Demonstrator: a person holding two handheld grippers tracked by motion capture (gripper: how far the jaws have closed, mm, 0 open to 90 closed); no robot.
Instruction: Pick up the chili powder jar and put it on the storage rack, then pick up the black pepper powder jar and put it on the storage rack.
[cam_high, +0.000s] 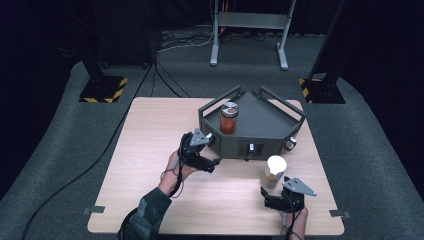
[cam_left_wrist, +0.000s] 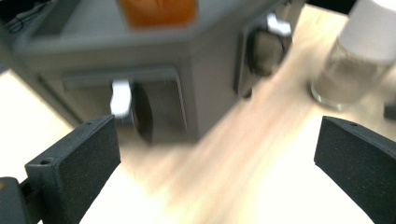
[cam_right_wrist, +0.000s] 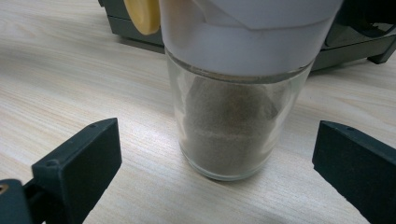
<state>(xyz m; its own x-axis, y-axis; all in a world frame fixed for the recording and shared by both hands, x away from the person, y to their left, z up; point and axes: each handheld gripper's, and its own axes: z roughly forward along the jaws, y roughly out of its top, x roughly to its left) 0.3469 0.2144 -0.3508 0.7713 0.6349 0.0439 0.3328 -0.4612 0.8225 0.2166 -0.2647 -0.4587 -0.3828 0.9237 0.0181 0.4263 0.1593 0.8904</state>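
Standing on the grey angular tray (cam_high: 272, 131), the orange-filled glass jar with a metal lid (cam_high: 229, 118) appears already placed. Its neighbour, the white-capped glass jar of brown powder (cam_right_wrist: 233, 112), is left on the pale wooden table (cam_high: 150, 150) beside the tray. Nothing is held: the left gripper (cam_high: 209, 164) is spread wide and empty, and the right gripper (cam_right_wrist: 215, 154) is opened around the powder jar without contact.

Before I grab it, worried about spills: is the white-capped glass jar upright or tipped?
Upright. The white-capped jar stands on its base on the table, cap on top, between the open right tool jaws, untouched.
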